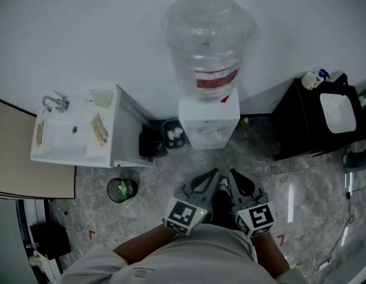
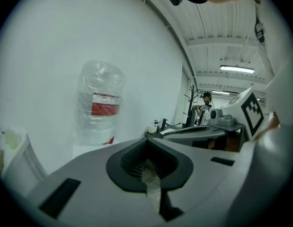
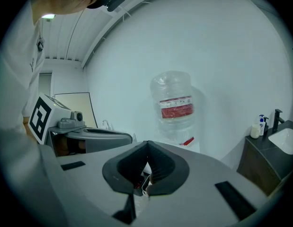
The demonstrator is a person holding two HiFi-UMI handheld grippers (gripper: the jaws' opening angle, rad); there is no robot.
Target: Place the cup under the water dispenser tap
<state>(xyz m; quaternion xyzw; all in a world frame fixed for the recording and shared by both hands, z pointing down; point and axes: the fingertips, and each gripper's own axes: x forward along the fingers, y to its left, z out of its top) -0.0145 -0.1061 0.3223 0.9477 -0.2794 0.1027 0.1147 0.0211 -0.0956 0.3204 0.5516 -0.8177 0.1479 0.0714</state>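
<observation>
Left tongs (image 2: 147, 151), right tongs (image 3: 146, 150) closed, bin (image 1: 121, 189) only in head view

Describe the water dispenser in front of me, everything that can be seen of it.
The water dispenser is a white box-shaped cabinet standing upright on the grey marbled floor, its back to the white wall. A big clear plastic bottle, crinkled-looking, with a red label band, sits on top. The front face has a recess; its taps are too small to make out. A small dark bin stands close beside it, to its left in the head view.
</observation>
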